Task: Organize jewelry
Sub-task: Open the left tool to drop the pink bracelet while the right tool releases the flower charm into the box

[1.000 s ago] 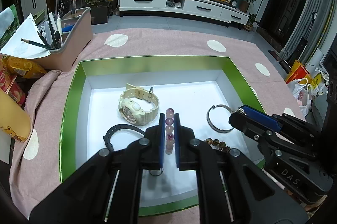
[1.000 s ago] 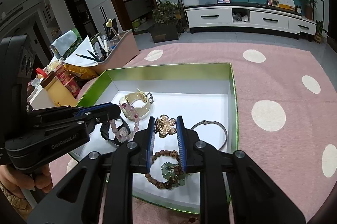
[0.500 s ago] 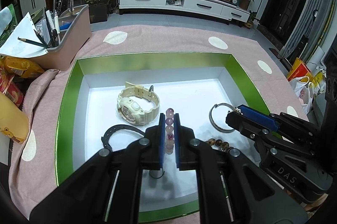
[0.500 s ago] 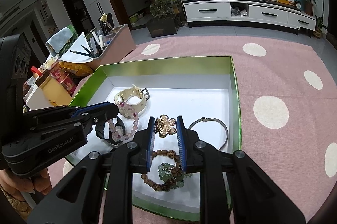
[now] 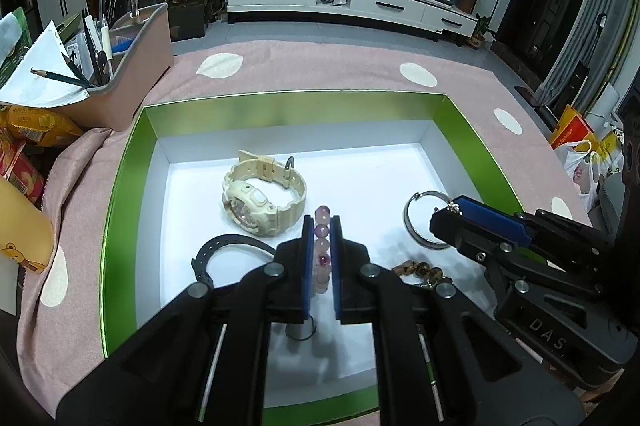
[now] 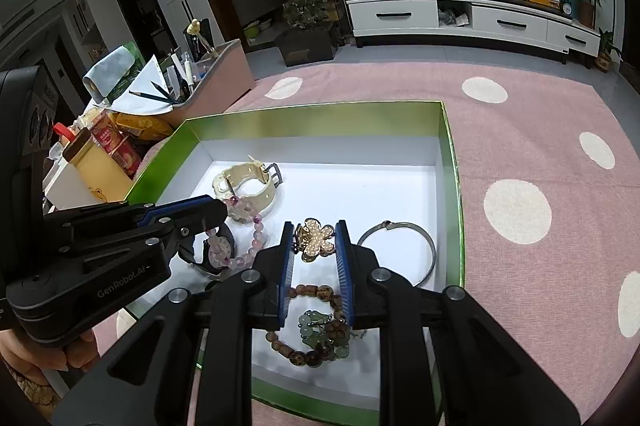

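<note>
Pink-and-purple beads of a bracelet (image 5: 322, 254) sit clenched between the left gripper (image 5: 321, 226) jaws, lifted over the green box (image 5: 124, 194); only the right wrist view shows its loop (image 6: 250, 250) dangling free beside the cream watch (image 6: 248, 186). Gold flower brooch (image 6: 316, 240) is pinched in the right gripper (image 6: 316, 242) jaws, above a brown bead bracelet (image 6: 304, 350) and near a silver bangle (image 6: 404, 246). A black strap (image 5: 224, 246) shows clearly from the left wrist.
</note>
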The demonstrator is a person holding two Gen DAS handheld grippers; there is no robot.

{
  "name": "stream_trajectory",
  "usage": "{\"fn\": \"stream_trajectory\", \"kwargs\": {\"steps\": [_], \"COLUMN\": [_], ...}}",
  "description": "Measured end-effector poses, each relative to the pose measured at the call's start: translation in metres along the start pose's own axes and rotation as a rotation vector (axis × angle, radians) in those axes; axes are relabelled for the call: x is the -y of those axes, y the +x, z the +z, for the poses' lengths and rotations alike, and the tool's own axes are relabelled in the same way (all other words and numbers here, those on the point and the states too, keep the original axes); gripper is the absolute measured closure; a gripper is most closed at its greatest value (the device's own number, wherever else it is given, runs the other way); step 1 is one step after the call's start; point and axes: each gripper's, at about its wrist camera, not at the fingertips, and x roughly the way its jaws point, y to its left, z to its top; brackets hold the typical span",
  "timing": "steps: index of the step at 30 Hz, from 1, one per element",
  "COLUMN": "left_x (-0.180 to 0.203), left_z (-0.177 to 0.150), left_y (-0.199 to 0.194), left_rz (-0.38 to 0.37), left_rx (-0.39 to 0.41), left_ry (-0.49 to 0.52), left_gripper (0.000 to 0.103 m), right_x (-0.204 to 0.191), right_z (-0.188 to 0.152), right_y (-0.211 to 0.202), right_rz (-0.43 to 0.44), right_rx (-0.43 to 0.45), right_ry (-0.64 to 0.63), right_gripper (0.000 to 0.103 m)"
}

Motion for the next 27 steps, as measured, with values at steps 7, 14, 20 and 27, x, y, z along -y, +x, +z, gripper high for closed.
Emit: {"fn": "stream_trajectory", "kwargs": {"steps": [7,14,20,27], "left_x": [-0.001,0.0,0.001,0.007], "left_z": [-0.001,0.0,0.0,-0.001], "left_y": [0.002,0.0,-0.006,-0.028], "left_rz": [0.006,0.012,0.021,0.043], "left_rx": [-0.005,-0.002,0.013,0.058], "left_ry": [-0.001,0.003,0.009,0.028], "left_gripper": [0.096,0.096,0.067,0.029], "right_x": [0.0,0.001,0.001,0.002], "right_z": [0.0,0.0,0.0,-0.005], "right_y": [0.0,0.0,-0.007,-0.037], "right_rz": [-0.007,-0.011,-0.021,-0.028], "right_rx": [-0.004,-0.01,0.009,0.068], "right_ry": [0.005,0.004,0.009,0.028], "right_gripper": [0.083,0.082,0.072,0.049]}}
